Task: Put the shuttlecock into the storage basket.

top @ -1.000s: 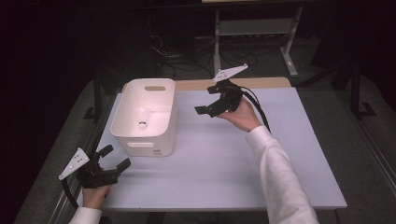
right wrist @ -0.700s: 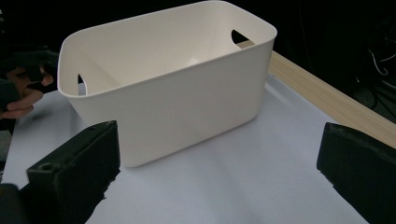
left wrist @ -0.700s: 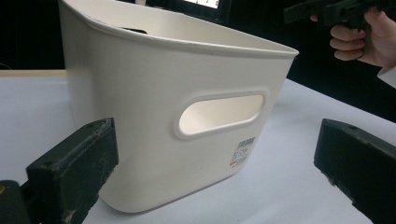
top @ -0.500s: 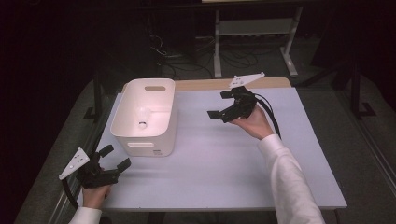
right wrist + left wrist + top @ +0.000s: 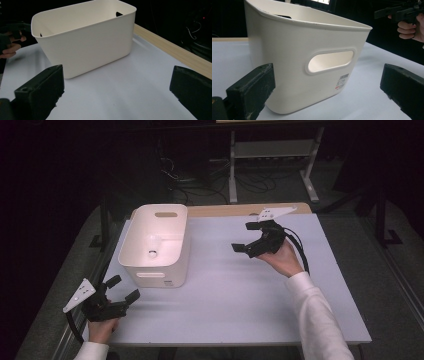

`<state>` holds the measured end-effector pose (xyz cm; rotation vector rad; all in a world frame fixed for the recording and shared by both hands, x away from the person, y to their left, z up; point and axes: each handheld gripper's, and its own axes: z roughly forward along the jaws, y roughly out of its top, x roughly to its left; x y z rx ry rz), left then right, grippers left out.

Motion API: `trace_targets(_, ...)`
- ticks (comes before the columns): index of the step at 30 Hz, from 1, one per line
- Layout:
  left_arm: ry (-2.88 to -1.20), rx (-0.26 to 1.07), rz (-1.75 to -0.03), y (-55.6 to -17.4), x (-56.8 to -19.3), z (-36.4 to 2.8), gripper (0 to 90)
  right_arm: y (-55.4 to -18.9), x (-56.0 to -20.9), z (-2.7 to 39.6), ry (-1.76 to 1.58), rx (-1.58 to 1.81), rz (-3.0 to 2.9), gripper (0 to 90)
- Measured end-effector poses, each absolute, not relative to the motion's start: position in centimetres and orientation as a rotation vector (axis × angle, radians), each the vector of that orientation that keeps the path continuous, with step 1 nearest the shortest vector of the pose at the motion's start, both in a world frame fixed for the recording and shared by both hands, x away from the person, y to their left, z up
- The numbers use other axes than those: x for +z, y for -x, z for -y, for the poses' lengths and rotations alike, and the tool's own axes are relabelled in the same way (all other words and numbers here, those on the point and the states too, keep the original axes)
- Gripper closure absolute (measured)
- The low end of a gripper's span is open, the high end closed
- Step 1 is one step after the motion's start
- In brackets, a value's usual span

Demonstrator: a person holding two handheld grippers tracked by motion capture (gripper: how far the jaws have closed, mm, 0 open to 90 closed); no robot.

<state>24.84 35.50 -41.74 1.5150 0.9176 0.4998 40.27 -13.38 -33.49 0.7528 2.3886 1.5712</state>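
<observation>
Two grippers over the table (image 5: 240, 300) from above: left gripper (image 5: 124, 290) low at the near left corner, jaws spread, empty; right gripper (image 5: 242, 249) raised right of the white bin (image 5: 155, 245), jaws apart, empty. Bin at the table's left, upright. Left gripper view: bin's handle side (image 5: 307, 62) just ahead, jaws wide. Right gripper view: bin's long side (image 5: 85, 40) farther off, jaws wide, nothing held.

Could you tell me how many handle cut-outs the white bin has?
2: the white bin has one cut-out in its near end wall, facing the left gripper, and one cut-out in the far end wall.
</observation>
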Motion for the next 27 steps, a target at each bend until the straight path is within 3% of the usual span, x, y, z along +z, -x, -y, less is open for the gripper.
trace_targets(27, -1.521, 0.503, -0.909, -25.0, -41.7, -35.3, 0.0, -38.1, -35.5, 17.3, -0.810, 1.584, -2.310, 0.0)
